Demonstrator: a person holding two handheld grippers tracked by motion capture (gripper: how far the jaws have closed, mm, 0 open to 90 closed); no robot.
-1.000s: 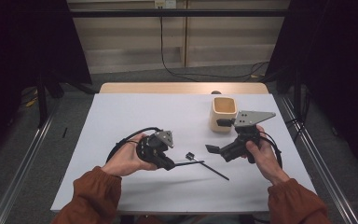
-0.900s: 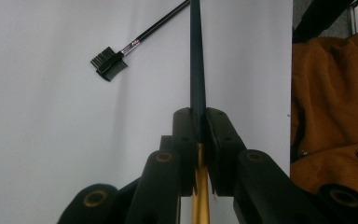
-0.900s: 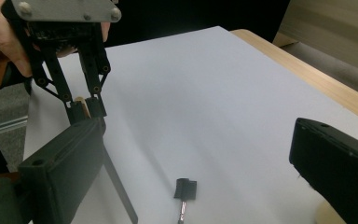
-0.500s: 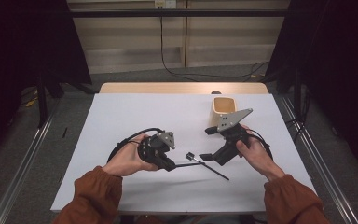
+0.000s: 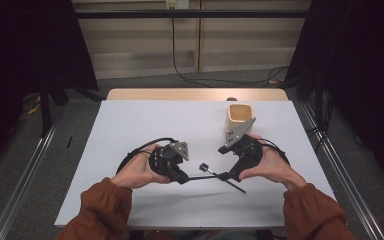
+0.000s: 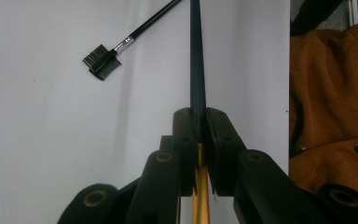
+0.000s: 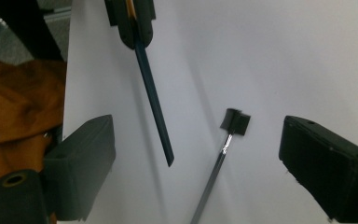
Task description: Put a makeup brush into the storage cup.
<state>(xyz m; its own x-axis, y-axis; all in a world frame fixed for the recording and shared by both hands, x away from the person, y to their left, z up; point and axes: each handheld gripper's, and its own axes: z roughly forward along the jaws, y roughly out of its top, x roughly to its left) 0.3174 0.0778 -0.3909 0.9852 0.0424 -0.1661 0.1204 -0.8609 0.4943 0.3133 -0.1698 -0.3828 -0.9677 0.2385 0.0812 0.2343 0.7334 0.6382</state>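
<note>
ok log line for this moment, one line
left gripper: shut on pencil | right gripper: open, over brush | cup: behind

Even overhead light falls on the white surface (image 5: 190, 130), which reads bright and flat in the high view, while the room around it sinks into near black. Shadows are soft and short. In the gripper views the near black claw pads (image 7: 81, 163) blur, out of focus, and the surface shades greyer toward the corners. No harsh glare appears anywhere.
</note>
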